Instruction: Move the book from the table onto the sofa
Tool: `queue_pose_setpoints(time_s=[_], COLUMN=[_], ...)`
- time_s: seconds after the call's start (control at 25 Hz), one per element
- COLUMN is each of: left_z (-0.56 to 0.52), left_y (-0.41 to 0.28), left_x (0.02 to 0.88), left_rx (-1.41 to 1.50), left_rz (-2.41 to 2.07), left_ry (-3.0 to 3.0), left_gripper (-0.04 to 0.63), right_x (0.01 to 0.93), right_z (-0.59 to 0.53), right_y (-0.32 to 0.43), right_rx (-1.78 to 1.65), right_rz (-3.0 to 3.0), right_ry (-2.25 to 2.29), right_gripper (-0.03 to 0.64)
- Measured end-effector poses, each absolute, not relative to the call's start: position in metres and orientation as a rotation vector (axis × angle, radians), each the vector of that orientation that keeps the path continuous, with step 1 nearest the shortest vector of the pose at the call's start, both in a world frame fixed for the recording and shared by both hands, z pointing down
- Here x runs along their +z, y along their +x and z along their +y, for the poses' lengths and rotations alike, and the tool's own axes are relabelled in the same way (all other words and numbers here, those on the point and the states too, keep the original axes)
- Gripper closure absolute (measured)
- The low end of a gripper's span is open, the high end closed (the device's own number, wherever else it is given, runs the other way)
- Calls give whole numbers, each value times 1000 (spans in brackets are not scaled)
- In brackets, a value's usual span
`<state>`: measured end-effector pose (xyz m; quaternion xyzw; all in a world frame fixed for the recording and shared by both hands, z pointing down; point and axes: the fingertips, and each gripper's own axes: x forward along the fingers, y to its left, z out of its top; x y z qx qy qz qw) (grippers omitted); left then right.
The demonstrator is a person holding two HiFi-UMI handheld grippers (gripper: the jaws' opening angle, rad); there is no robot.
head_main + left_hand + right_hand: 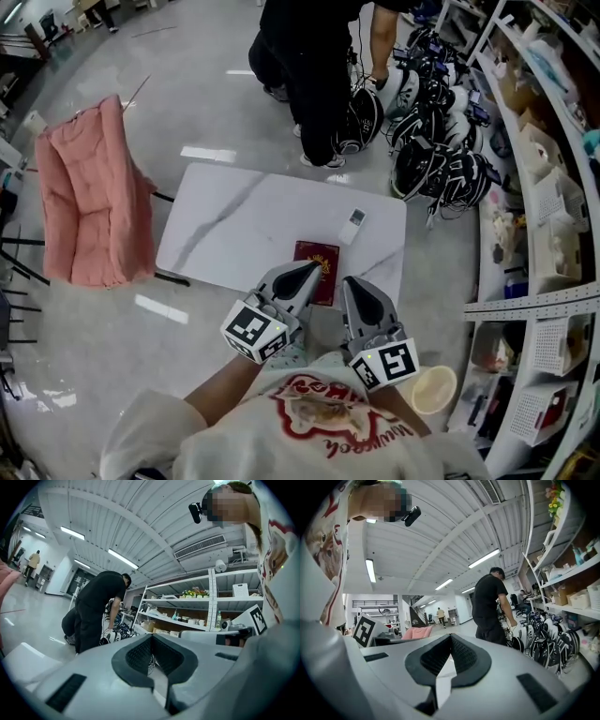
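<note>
Both claws rode level in front of my chest at the near edge of the bench (225, 220). Left claw (307, 273) clenched, nothing between its jaws; its own view showed the pads meeting on air. Right claw (355, 287) likewise clenched and empty. The book (322, 266), dark red, lay flat on the bench close to the near edge, not yet lifted. Its long axis ran away from me, roughly in line with the way both claws pointed. In the head view the left claw's tip overlapped the book's left edge; the right claw's tip sat just beside its right side, a little nearer to me. Whether either tip touched the cover I could not tell from above. I judged the left claw the nearer of the two, and the book lay straight ahead of it and slightly below. A small white device (352, 225) lay further out on the bench, apart from the book. The sofa (86, 202), pink, stood off the bench's left end, so the carry would run leftward. My reading: the approach was under way, and the jaws would have to part before any grip on the cover.
</note>
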<state>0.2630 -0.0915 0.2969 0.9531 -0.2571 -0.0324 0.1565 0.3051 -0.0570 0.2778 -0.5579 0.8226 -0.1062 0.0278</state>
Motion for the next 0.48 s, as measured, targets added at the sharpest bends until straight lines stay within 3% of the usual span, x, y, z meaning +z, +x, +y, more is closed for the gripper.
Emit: queue_pose_setpoints(time_s=[0.48], left_z=[-104], left_y=[282], left_x=[342], left_rx=[-17], left_rz=[-666], left_ry=[2650], left_gripper=[582], right_x=[314], right_z=[-84], right_y=[332], right_rx=[-349], right_rz=[2618], right_ry=[-1745], right_gripper=[617])
